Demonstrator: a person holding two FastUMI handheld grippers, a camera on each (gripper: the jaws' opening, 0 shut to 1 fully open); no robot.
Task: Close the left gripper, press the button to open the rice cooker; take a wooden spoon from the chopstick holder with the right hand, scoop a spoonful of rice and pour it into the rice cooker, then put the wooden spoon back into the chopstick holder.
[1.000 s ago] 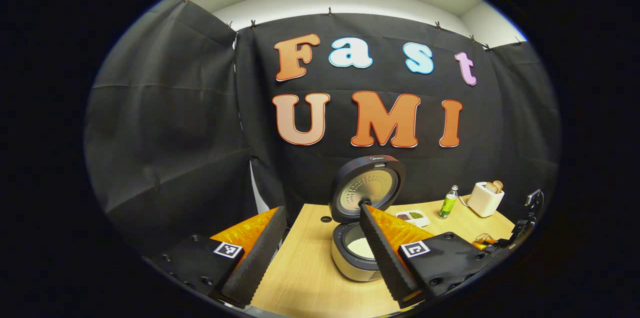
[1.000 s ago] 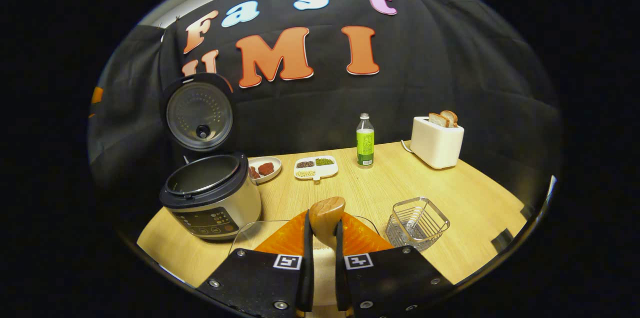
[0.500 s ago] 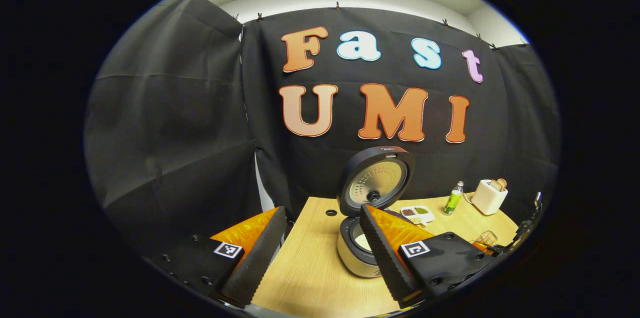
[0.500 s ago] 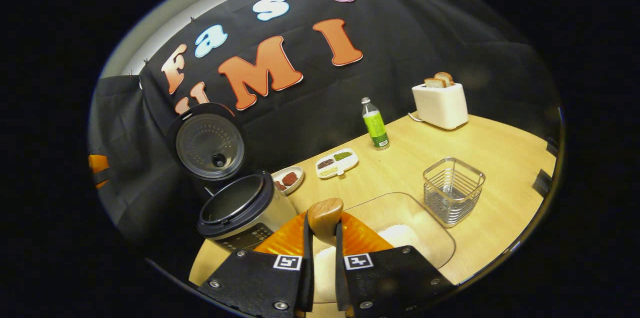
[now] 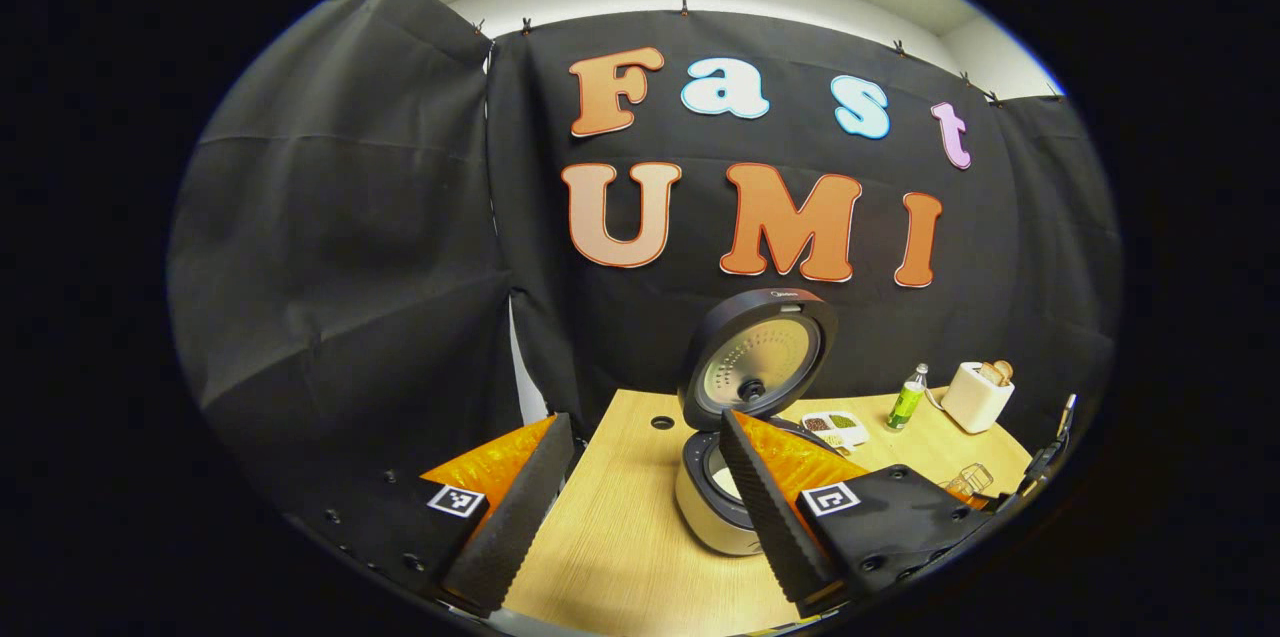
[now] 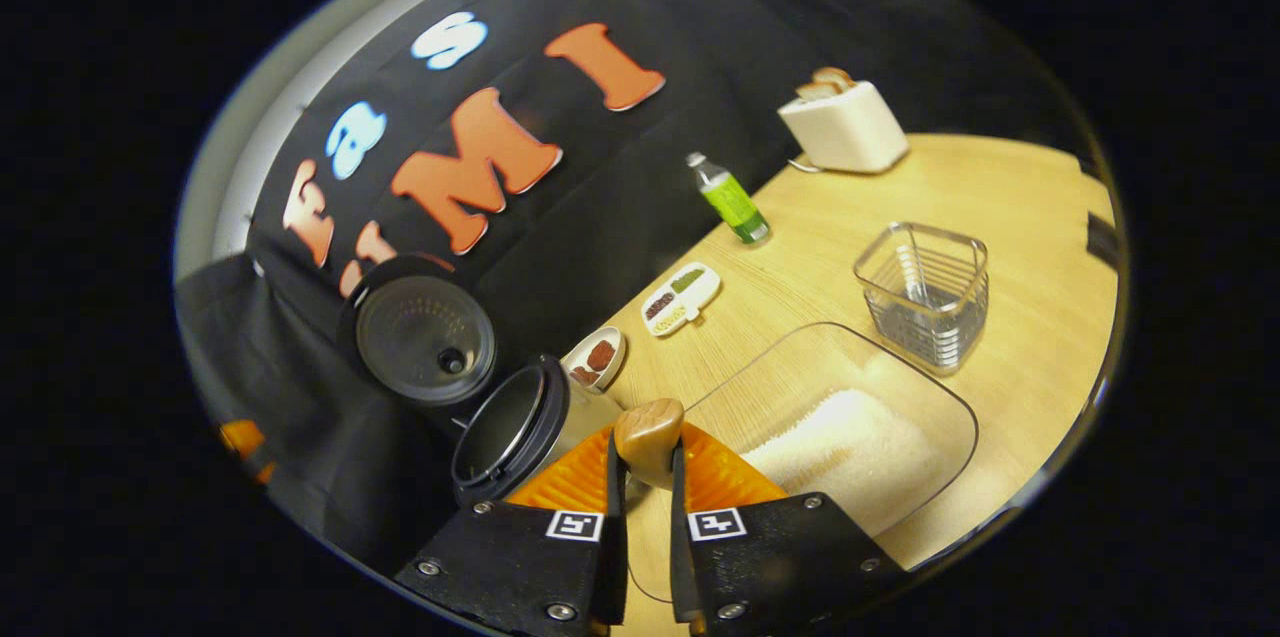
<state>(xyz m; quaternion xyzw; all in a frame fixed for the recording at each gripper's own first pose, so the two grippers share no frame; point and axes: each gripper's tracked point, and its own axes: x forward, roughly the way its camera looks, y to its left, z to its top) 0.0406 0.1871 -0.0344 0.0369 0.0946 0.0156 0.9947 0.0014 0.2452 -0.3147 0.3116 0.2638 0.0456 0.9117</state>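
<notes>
The rice cooker [image 5: 715, 507] stands on the wooden table [image 5: 620, 557] with its lid [image 5: 758, 362] raised; pale rice shows in its pot. My left gripper [image 5: 640, 497] is open, held back to the cooker's left, nothing between its fingers. In the right gripper view my right gripper [image 6: 640, 497] is shut on the wooden spoon [image 6: 650, 437], whose rounded end sticks up between the fingers. The view is rolled hard, with the cooker [image 6: 510, 432] just left of the spoon. A clear container of white rice [image 6: 850, 447] lies to the right. The wire chopstick holder [image 6: 925, 292] stands beyond it.
A green bottle [image 6: 728, 199], a white toaster with bread [image 6: 843, 124], a divided dish of beans [image 6: 682, 297] and a small dish of red pieces [image 6: 595, 359] stand along the back of the table. The black cloth wall closes in behind.
My right gripper has rolled steadily, tipping the spoon toward the cooker, so the whole scene tilts. The left gripper has drifted slightly back, still open.
</notes>
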